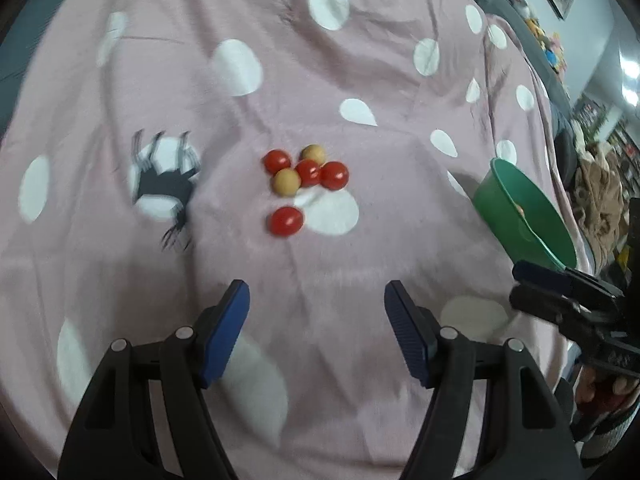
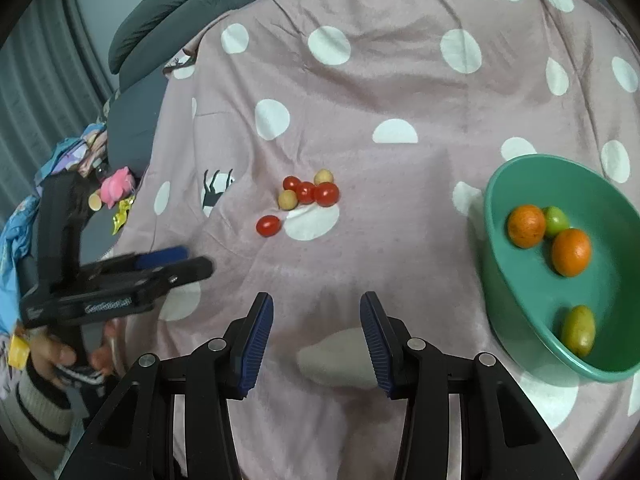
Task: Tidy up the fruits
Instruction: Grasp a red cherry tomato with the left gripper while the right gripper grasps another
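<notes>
A cluster of red cherry tomatoes (image 1: pixel 308 173) and two tan round fruits (image 1: pixel 286 182) lies on the pink spotted blanket (image 1: pixel 360 264); one tomato (image 1: pixel 285 221) lies apart, nearer me. The cluster also shows in the right wrist view (image 2: pixel 310 192). A green bowl (image 2: pixel 500 264) at the right holds two oranges (image 2: pixel 571 252), a green fruit (image 2: pixel 557 220) and a yellow-green fruit (image 2: pixel 578 330). My left gripper (image 1: pixel 317 320) is open and empty, short of the tomatoes. My right gripper (image 2: pixel 317 334) is open and empty, left of the bowl.
The bowl also shows at the right edge in the left wrist view (image 1: pixel 528 216). Dark cushions (image 2: pixel 160 28) and a heap of toys and wrappers (image 2: pixel 114 192) lie beyond the blanket's left edge. The blanket has folds and a black animal print (image 1: pixel 164 176).
</notes>
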`<action>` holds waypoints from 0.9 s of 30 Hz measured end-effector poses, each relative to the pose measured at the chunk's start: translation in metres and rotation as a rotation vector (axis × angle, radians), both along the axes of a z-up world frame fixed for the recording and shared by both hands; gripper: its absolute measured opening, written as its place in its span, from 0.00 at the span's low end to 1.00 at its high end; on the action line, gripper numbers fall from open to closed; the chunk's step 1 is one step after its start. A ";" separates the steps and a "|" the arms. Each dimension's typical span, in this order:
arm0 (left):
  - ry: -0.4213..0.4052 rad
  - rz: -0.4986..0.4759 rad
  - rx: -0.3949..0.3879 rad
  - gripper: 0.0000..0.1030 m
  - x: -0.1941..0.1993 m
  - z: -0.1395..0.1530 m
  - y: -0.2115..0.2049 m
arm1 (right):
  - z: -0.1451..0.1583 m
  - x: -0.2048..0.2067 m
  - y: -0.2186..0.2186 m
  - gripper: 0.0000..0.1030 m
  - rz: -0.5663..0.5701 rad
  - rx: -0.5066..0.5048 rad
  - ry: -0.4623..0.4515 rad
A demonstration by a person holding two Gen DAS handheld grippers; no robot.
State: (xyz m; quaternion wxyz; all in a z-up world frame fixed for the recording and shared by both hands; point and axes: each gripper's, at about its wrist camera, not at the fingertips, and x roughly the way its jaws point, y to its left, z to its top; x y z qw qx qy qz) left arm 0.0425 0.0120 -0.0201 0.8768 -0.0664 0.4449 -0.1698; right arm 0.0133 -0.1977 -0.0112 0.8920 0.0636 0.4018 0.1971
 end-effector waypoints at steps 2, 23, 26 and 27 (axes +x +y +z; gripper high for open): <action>0.012 -0.024 0.022 0.65 0.017 -0.005 -0.007 | -0.003 0.005 0.000 0.44 0.002 0.002 0.007; 0.069 -0.052 0.196 0.25 0.084 -0.043 -0.017 | -0.028 0.060 0.008 0.44 0.034 0.051 0.057; 0.059 -0.029 0.158 0.25 0.085 -0.038 -0.006 | -0.030 0.071 0.014 0.44 0.048 0.054 0.063; 0.045 -0.025 0.150 0.25 0.084 -0.035 -0.003 | -0.030 0.078 0.016 0.44 0.051 0.056 0.067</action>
